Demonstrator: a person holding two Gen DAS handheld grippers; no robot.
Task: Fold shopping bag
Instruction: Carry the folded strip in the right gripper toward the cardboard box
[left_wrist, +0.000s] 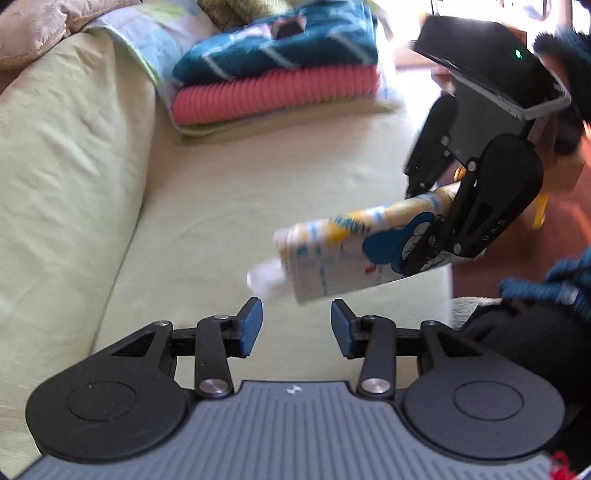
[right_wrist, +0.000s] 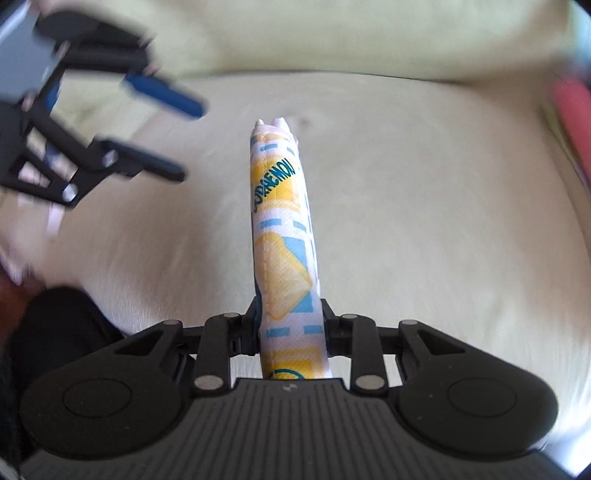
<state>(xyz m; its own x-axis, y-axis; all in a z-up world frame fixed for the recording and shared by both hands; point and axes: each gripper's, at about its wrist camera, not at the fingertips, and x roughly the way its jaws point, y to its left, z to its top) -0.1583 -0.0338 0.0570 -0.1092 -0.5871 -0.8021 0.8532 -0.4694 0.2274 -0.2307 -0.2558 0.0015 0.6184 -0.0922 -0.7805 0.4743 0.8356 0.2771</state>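
The shopping bag (right_wrist: 282, 236) is white with yellow and blue cartoon print and is folded into a thick flat bundle. My right gripper (right_wrist: 290, 321) is shut on its near end and holds it in the air above the pale green sofa seat (right_wrist: 424, 206). From the left wrist view the folded bag (left_wrist: 332, 254) sticks out leftward from the right gripper (left_wrist: 432, 236), with a white handle end at its tip. My left gripper (left_wrist: 297, 325) is open just below the bag's free end, touching nothing. In the right wrist view the left gripper (right_wrist: 162, 129) appears blurred at the upper left.
A stack of folded clothes (left_wrist: 280, 70), teal on top of coral pink, lies at the back of the sofa seat. The green backrest cushion (left_wrist: 66, 177) rises on the left. A person's dark blue fuzzy sleeve (left_wrist: 554, 284) is at the right edge.
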